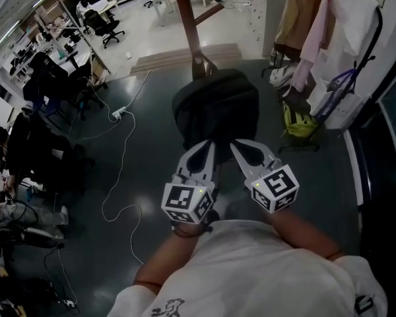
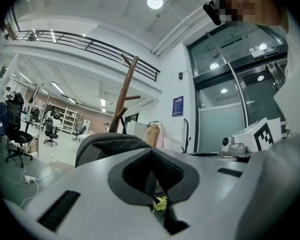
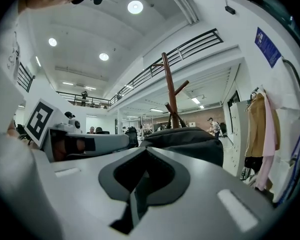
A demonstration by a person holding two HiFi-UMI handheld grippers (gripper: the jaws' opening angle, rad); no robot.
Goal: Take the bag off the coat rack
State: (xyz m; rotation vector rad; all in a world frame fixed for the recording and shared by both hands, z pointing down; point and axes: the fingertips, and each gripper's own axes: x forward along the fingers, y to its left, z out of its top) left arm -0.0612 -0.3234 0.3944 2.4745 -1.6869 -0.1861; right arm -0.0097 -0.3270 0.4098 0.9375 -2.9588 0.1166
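Note:
A black backpack (image 1: 214,107) hangs in front of the brown coat rack pole (image 1: 185,18), its top loop close to the pole; whether the loop sits on a hook I cannot tell. Both grippers point at the bag's near lower side. My left gripper (image 1: 208,148) is shut, with a dark strap pinched between its pads (image 2: 152,176). My right gripper (image 1: 241,146) is shut beside it, a grey strap running down between its pads (image 3: 142,179). In both gripper views the backpack (image 2: 107,144) (image 3: 190,141) bulges just beyond the jaws, below the rack's forked hooks (image 3: 171,91).
Coats hang on a clothes rail (image 1: 310,18) at the right, with a yellow-green bag (image 1: 297,121) on the floor below. A white cable and power strip (image 1: 119,114) lie on the floor to the left. Office chairs (image 1: 105,25) and desks stand further back.

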